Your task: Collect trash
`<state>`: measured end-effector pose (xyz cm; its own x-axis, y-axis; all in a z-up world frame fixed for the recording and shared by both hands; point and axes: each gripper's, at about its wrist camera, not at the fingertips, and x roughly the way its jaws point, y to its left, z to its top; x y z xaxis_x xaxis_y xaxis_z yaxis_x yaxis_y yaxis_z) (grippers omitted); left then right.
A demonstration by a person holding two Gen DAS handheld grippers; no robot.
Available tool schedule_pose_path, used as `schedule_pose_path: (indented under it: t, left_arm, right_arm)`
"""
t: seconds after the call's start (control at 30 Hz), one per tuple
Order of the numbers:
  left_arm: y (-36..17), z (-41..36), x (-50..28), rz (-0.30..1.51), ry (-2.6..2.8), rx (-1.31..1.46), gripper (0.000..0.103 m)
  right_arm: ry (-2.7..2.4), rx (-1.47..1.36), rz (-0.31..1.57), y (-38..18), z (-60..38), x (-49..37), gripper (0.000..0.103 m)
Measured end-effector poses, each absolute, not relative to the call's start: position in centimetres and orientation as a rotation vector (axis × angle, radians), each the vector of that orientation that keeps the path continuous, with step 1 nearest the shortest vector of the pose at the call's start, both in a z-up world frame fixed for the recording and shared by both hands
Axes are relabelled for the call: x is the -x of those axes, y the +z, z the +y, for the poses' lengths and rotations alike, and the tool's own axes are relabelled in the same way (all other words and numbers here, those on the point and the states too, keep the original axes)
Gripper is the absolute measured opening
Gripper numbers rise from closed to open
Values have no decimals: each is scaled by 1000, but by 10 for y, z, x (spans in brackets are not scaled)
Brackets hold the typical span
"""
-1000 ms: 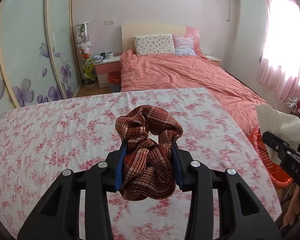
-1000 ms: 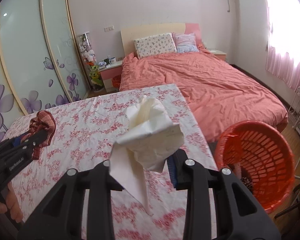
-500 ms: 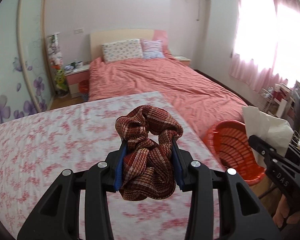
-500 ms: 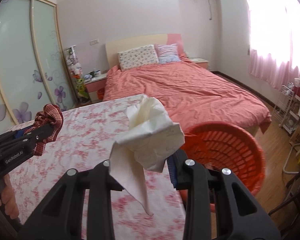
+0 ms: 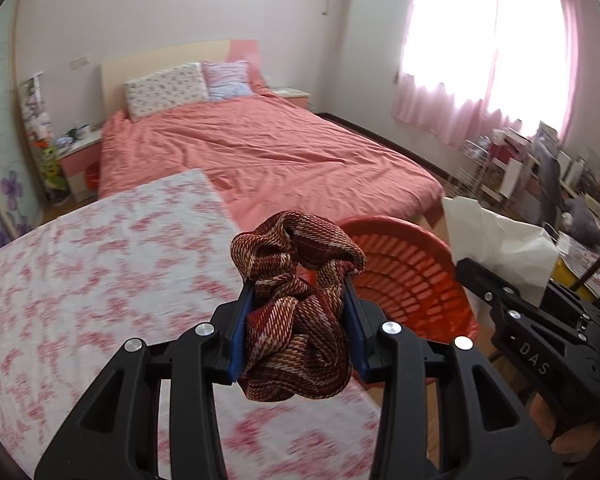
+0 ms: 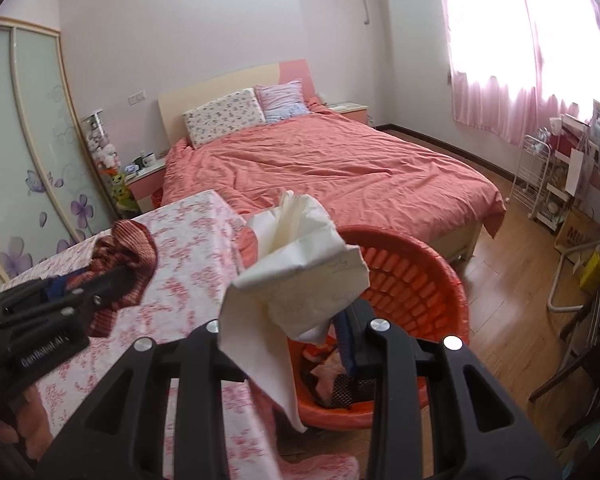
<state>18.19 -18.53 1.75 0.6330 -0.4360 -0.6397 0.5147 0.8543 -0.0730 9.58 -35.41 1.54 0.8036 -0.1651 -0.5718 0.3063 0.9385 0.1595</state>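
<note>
My left gripper (image 5: pixel 298 300) is shut on a red-brown plaid cloth (image 5: pixel 296 316), held above the right edge of the floral table (image 5: pixel 100 272); the cloth also shows in the right wrist view (image 6: pixel 126 256). My right gripper (image 6: pixel 296 320) is shut on a crumpled white paper (image 6: pixel 296 276), held over the near rim of the orange basket (image 6: pixel 420 276). The basket (image 5: pixel 412 276) stands on the floor just right of the table and holds some scraps. The white paper (image 5: pixel 496 244) shows at the right of the left wrist view.
A bed with a salmon cover (image 6: pixel 332 168) lies behind the table and basket. A wire rack and cluttered shelves (image 6: pixel 548 184) stand at the right wall under the pink curtains. A wooden floor (image 6: pixel 500 280) surrounds the basket. A nightstand (image 6: pixel 144 176) stands by the wardrobe.
Both grippers have swung to the right, from over the table toward the orange basket, each still holding its item. The basket now sits close under the right gripper.
</note>
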Motion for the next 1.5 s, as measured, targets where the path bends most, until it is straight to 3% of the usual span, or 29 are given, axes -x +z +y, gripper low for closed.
schedule_pose_path:
  t: [0.23,0.4,0.53,0.77,0.87,0.93,1.07,1.3,1.5]
  left_arm:
    - [1,-234,-195,741,-626,-135,45]
    - [-20,-252,-211,789,-623,-151,63]
    - [-32,-251,-217,824,-604,-143,70]
    - [-24,-222,-205,789,-527,-162,71]
    - [-11,-199,-191,726,-485,-176,80]
    - [-1,-182,-178,689,-447,-183,90]
    - [14,-147,-150,626,-360,-186,100]
    - [18,-87,-116,643,-230,-128,101]
    - [10,-51,-79,668,-192,-86,101]
  right_arm:
    - [-296,-310,588,4,-403,-111,34]
    - [-308,-356,592,-8,-432,-126,57]
    - [-312,-376,616,-20,-445,-136,62]
    - [-331,-374,599,-20,-433,-122,71]
    - [-326,-353,569,-10,-416,-106,77]
    - [-325,-334,541,-2,-402,-92,84]
    - [-358,-297,482,13,-371,-62,99]
    - [-538,-47,484,28,-298,-17,99]
    - [-492,-54,464,25,-259,21,99]
